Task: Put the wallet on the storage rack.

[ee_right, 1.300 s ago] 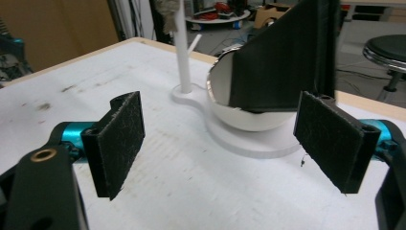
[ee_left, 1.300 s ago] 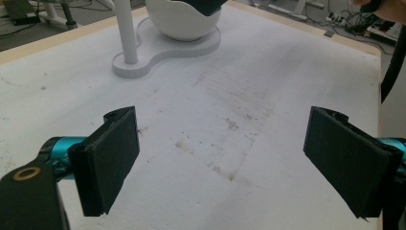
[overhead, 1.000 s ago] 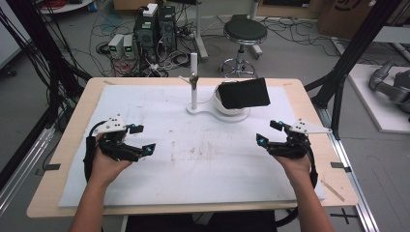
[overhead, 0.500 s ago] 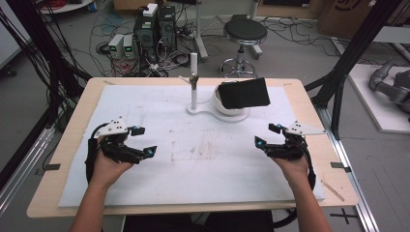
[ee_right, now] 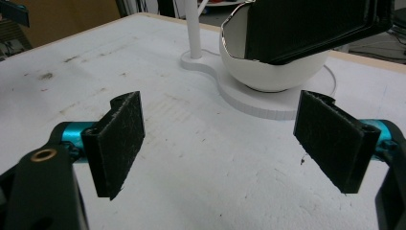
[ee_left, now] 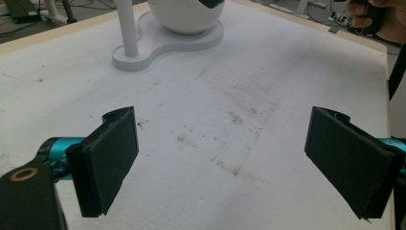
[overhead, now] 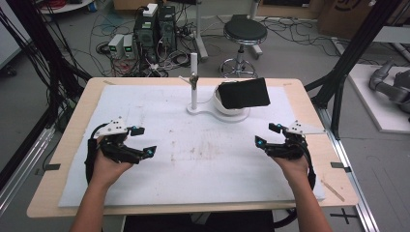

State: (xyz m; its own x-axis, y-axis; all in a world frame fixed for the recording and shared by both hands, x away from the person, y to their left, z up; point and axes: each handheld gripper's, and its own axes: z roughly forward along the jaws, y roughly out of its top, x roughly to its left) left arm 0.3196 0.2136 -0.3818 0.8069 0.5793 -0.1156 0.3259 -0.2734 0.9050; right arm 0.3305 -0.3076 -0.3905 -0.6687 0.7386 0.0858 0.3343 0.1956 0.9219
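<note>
Both hands have shifted only a little since the earlier pictures: the left gripper (overhead: 140, 141) drew slightly toward the near edge of the desk (overhead: 309, 104), and the right gripper (overhead: 267, 135) moved a bit inward. Each has its jaws wide apart and holds nothing. The black tablet (overhead: 242, 93) rests tilted on the white stand (overhead: 231, 112) near the far edge, well apart from both grippers. I judge this to be the approach step, before any grasp; the next move calls for reaching forward across the white mat (overhead: 203, 164). The middle is free, but the thin white post (overhead: 194, 79) stands just beside the stand.
</note>
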